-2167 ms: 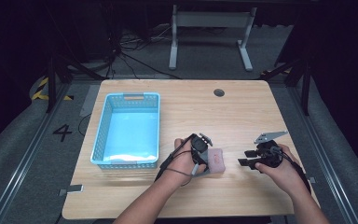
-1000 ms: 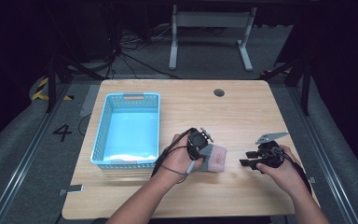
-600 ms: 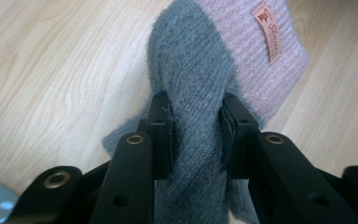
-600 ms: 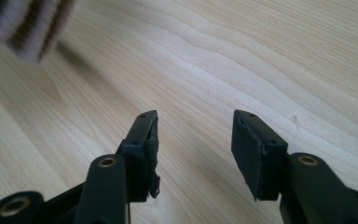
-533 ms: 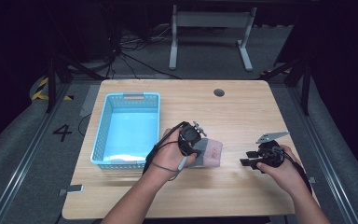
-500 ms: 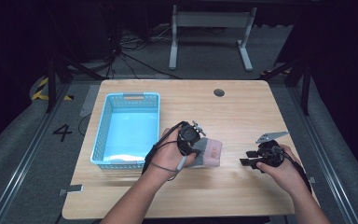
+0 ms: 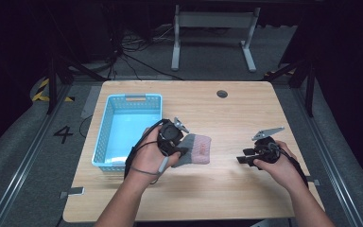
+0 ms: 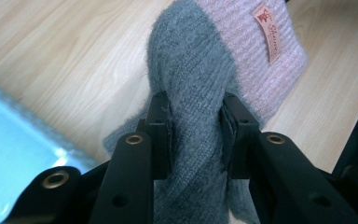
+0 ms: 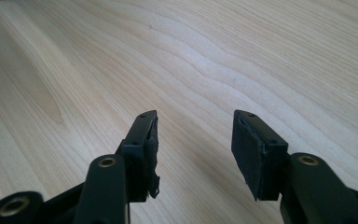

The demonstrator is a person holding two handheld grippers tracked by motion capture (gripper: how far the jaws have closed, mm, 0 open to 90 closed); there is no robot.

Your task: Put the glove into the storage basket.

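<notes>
A pale wooden table (image 7: 246, 184) stands on grey carpet in a dark room, with yellow-and-black floor tape (image 7: 41, 90) and a painted numeral four (image 7: 63, 134) at nine o'clock of it, loose black cables (image 7: 137, 59) at eleven o'clock, and a white metal stand (image 7: 213, 28) at twelve o'clock beyond its far edge; a small round port (image 7: 222, 93) sits in the tabletop near that edge. Going from left to right in the high view, a light-blue basket (image 7: 105, 137) rests on the left half of the table, then the left gripper (image 7: 182, 151) just beside the basket's right wall, its jaws pinching the grey end of a knitted sock (image 7: 199, 149) whose pink end points to three o'clock near the table's middle, then bare wood, then the right gripper (image 7: 242, 160) at four o'clock of the sock and well apart from it, jaws spread with nothing between them. The left gripper view adds what the high view cannot resolve: the grey knit bunched between the two pads (image 8: 161, 135), a small orange label (image 8: 269, 31) sewn on the pink cuff, and a corner of the basket at eight o'clock. The right gripper view shows the wood grain under its parted pads (image 9: 249, 154). Compared with a second ago, the left hand and the sock have shifted toward the basket, and the sock's grey end looks lifted, while the right hand has kept its place.
</notes>
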